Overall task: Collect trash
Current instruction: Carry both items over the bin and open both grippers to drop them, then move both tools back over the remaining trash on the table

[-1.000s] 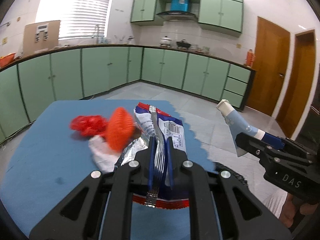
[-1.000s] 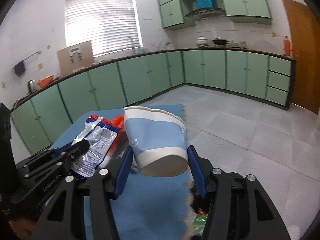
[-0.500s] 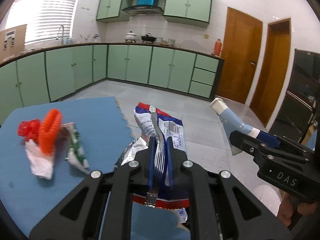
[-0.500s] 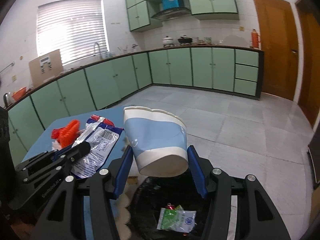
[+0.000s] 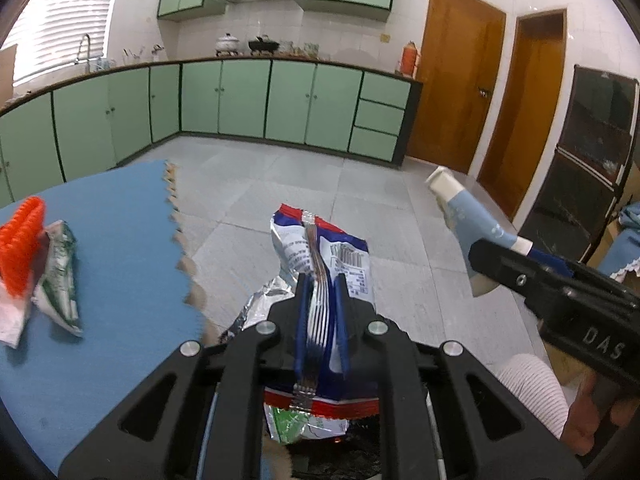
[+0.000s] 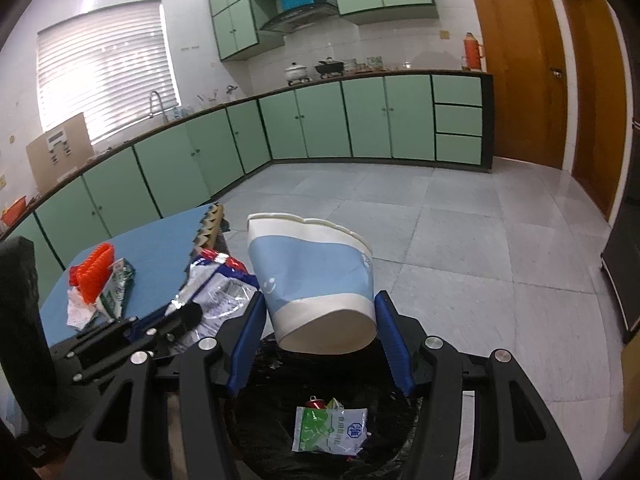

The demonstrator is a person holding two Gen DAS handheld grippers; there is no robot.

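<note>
My left gripper [image 5: 322, 292] is shut on a blue, white and red foil snack wrapper [image 5: 320, 256], which sticks up between its blue pads. The right gripper [image 6: 318, 300] is shut on a squashed blue and white paper cup [image 6: 316, 280], held with its base toward the camera. Both hang past the table's edge, over a black-lined trash bin [image 6: 256, 432] with a green and white packet [image 6: 328, 430] inside. In the left wrist view the right gripper [image 5: 560, 292] and the cup [image 5: 468, 216] are at the right. The left gripper [image 6: 188, 312] and the wrapper [image 6: 216, 292] also show in the right wrist view.
A blue table [image 5: 112, 240] with a jagged edge lies to the left. On it sit an orange ridged piece [image 6: 92, 272], a green wrapper [image 6: 118, 284] and crumpled white paper [image 6: 78, 312]. A person's ribbed sleeve [image 5: 528, 384] is at lower right. Grey tiled floor and green cabinets lie beyond.
Both grippers have swung right, off the blue table and down over the bin, which has come into view under them. Each still holds its item.
</note>
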